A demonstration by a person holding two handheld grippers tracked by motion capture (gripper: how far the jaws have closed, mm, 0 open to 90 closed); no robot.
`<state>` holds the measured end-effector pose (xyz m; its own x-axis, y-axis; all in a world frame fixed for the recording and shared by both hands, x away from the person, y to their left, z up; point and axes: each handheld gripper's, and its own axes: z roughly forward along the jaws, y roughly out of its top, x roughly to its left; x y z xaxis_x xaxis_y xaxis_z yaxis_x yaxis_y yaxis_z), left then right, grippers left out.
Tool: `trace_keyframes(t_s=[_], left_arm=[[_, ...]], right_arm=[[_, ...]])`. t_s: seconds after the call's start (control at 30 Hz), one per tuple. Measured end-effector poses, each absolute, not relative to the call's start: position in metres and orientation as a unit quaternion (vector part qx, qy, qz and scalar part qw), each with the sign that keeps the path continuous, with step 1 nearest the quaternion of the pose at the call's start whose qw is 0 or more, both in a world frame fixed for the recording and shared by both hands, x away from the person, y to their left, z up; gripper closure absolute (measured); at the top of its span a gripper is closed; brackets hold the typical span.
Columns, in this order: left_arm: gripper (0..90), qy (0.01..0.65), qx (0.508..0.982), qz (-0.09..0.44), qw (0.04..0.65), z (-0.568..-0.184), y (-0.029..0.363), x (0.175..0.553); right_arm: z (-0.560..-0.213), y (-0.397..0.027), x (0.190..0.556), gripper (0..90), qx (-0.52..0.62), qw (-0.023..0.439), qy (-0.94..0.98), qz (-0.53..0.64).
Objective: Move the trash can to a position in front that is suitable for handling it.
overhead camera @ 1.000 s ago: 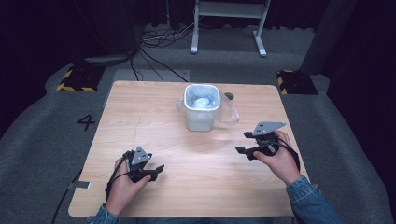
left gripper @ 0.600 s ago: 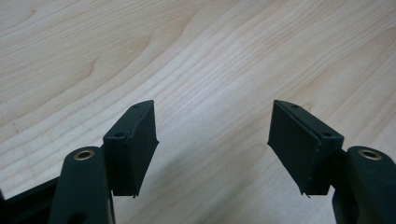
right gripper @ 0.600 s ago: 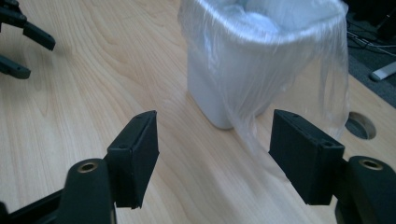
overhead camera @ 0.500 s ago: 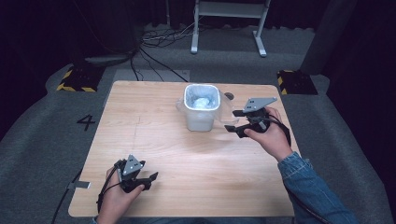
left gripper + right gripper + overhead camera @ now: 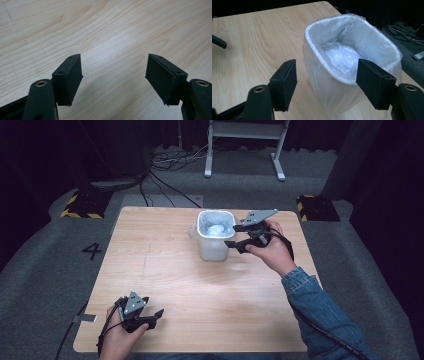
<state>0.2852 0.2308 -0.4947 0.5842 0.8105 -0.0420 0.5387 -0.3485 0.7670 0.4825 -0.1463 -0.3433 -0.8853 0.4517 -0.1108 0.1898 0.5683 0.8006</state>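
Observation:
A small white bin (image 5: 216,236) lined with a clear plastic bag stands at the back middle of the wooden table (image 5: 200,285). A crumpled white wad of plastic (image 5: 339,56) lies inside the bin (image 5: 342,75). My right gripper (image 5: 233,236) is open at the bin's right side, close to its wall. In the right gripper view the right gripper (image 5: 327,68) has its jaws spread before the bin's near rim. My left gripper (image 5: 154,317) rests low near the table's front left edge. It is open over bare wood, with nothing between the jaws of the left gripper (image 5: 113,63).
Behind the table a metal stand (image 5: 245,140) and loose cables (image 5: 165,165) sit on the dark floor. Yellow-and-black striped blocks (image 5: 80,205) flank the back corners. A "4" mark (image 5: 92,251) lies on the floor to the left.
My right gripper has moved away from me and left, up to the bin's side. My left gripper has drawn back toward the front edge of the table.

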Motion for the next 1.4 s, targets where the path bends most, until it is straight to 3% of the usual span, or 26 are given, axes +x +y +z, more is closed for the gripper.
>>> trace_keyframes(t_s=[0.3,0.5,0.67,0.9,1.23,1.4], left_arm=[[28.9,0.418,0.802,0.173,0.390,-0.497,0.229,0.286],[30.5,0.414,0.801,0.165,0.400,-0.498,0.228,0.285],[29.7,0.415,0.803,0.159,0.396,-0.501,0.227,0.285],[29.4,0.411,0.806,0.160,0.395,-0.500,0.226,0.285],[28.8,0.414,0.806,0.157,0.393,-0.502,0.225,0.286],[28.6,0.412,0.808,0.157,0.391,-0.502,0.225,0.288]], right_arm=[[-0.357,-0.118,0.499,42.1,0.169,0.141,0.884,0.413],[-0.365,-0.100,0.506,55.3,0.142,0.127,0.898,0.397],[-0.369,-0.093,0.512,59.6,0.126,0.118,0.907,0.384],[-0.372,-0.095,0.517,75.3,0.110,0.117,0.912,0.377],[-0.372,-0.095,0.514,83.8,0.086,0.115,0.914,0.379],[-0.370,-0.097,0.506,83.9,0.074,0.112,0.916,0.378]])
